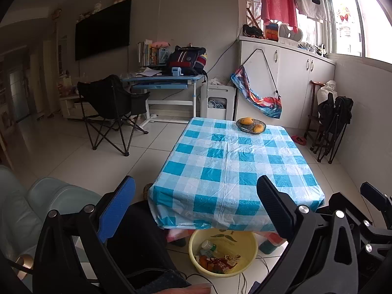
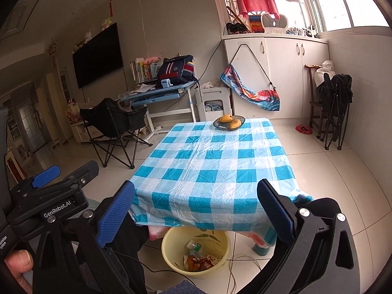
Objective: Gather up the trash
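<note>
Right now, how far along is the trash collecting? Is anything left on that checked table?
Mostly done, it seems. The round yellow plastic basin under the table holds a bottle and wrappers. The blue-and-white checked tablecloth carries only a dark bowl of yellow fruit. The left gripper and right gripper are open, holding nothing. No trash is visible to collect.

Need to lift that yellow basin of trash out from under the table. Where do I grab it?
Pinch the near rim of the yellow basin from above, one finger inside the wall. The table overhangs its far side, and the near lip is bare. Both tongs, left and right, are open.
</note>
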Tool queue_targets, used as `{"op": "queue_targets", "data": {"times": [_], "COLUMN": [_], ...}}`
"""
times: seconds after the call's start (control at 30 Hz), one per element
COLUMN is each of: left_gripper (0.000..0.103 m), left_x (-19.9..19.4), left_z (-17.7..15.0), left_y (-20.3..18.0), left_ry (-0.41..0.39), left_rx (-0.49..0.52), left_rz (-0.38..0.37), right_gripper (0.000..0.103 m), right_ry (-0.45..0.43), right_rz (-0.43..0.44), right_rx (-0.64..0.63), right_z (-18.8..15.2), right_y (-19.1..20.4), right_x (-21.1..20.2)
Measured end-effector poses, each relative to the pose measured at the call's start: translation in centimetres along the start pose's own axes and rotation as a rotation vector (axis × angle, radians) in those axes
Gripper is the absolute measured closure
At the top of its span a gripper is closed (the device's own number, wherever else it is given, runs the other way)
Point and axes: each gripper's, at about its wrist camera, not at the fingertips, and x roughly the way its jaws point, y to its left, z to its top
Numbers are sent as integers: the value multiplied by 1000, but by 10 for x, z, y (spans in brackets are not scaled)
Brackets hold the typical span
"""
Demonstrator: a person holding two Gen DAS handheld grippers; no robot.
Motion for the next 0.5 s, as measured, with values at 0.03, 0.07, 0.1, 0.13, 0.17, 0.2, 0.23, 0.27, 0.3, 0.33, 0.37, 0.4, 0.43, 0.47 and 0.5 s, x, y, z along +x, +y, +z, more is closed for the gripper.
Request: {"op": "queue_targets", "data": {"times": [0.03,0.07,0.1,0.13,0.17,0.2,0.23,0.27,0.3,0.33,0.37,0.4,0.43,0.47,0.5], "left_gripper": [7,7,7,7,7,7,7,7,7,7,7,7,7,7,7], "left_x": [-1,-1,-2,-2,-2,-2,-3,-3,-3,-3,-3,-3,-3,-3,-3], "left_z": [0,0,0,0,0,0,0,0,0,0,0,0,0,0,0], "left_y": [0,0,0,0,0,1,1,1,1,1,1,1,1,1,1], "left_ry": [-3,-5,-6,-6,-6,-7,-7,-8,-7,-7,-6,-6,-8,-9,-9], "left_rx": [-1,0,2,2,4,4,4,3,4,5,5,6,5,5,5], "left_rz": [1,3,4,4,5,6,7,7,7,7,7,6,6,6,7], "right_gripper": [7,7,7,7,7,7,7,7,7,7,7,7,7,7,7], "right_ry": [-5,-7,-6,-7,-10,-14,-19,-23,-28,-32,-34,-36,-41,-46,-49], "right_rz": [-3,-4,-3,-3,-3,-3,-5,-8,-12,-15,-17,-21,-26,-29,-31], "right_rx": [-7,-16,-23,-30,-36,-39,-41,-41,-40,-39,-37,-37,-40,-47,-54], "right_z": [0,0,0,0,0,0,0,0,0,0,0,0,0,0,0], "right_y": [1,3,5,6,7,8,8,8,7,7,6,6,6,7,9], "right_x": [-1,-1,-1,0,-1,-1,-2,-3,-3,-3,-4,-4,-5,-5,-6]}}
